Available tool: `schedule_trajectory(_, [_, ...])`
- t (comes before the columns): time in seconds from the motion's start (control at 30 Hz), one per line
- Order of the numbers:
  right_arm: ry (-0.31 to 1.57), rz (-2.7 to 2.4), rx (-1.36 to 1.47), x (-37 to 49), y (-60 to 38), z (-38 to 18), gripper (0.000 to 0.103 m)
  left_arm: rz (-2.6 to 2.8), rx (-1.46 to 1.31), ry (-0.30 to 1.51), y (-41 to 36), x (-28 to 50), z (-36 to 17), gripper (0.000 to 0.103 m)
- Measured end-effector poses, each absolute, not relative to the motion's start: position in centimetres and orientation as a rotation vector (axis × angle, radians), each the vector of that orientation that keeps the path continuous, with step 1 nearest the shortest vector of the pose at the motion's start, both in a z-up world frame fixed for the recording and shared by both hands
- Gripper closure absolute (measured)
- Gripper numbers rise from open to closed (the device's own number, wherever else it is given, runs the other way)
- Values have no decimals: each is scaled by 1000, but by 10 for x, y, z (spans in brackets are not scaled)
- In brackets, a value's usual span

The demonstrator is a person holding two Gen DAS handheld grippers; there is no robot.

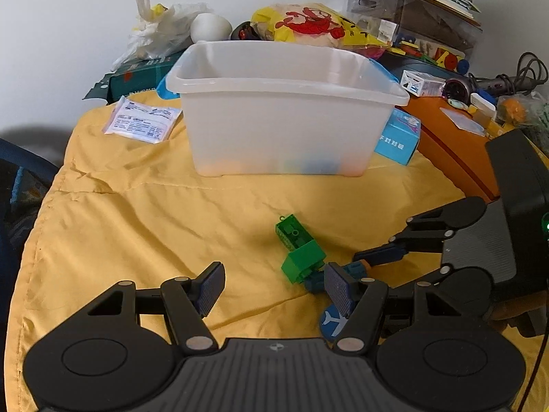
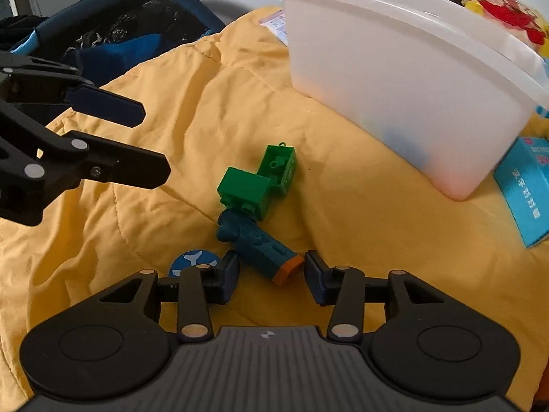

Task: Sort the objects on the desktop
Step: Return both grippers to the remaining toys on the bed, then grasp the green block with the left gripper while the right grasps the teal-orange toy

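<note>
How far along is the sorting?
Partly done: blurry blue and orange items already show through the white bin. In hand: nothing yet; the right gripper straddles the teal toy, pads not touching. Left gripper is open, empty. Left: teal toy, green block, blue disc.

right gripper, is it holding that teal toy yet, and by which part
Nothing is held. The right gripper stands open around the teal toy's orange end, pads not touching.

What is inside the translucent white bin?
Through the white bin's frosted wall, blurred blue and orange shapes show at the bottom; what they are cannot be told, and no view looks inside.
</note>
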State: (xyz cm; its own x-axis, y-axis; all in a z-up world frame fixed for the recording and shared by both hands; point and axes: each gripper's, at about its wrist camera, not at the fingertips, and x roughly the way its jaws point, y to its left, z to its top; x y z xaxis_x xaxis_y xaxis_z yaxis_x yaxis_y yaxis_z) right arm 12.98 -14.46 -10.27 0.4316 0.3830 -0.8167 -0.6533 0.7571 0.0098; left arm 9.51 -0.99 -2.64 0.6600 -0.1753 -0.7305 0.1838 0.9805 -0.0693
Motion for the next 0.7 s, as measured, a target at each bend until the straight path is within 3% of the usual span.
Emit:
schedule_trajectory(0.1, [907,657,-340,130,-142,-102,52,-203,3,831,-11,97,-27,36])
schedule_trajectory(0.27, [904,704,-343,129,-141,-100,60,-206,5,840,-15,99,-29,36])
schedule_trajectory(0.7, [941,516,-167,91,-219,-91,60,-205,44,894,-50,133,-68,37])
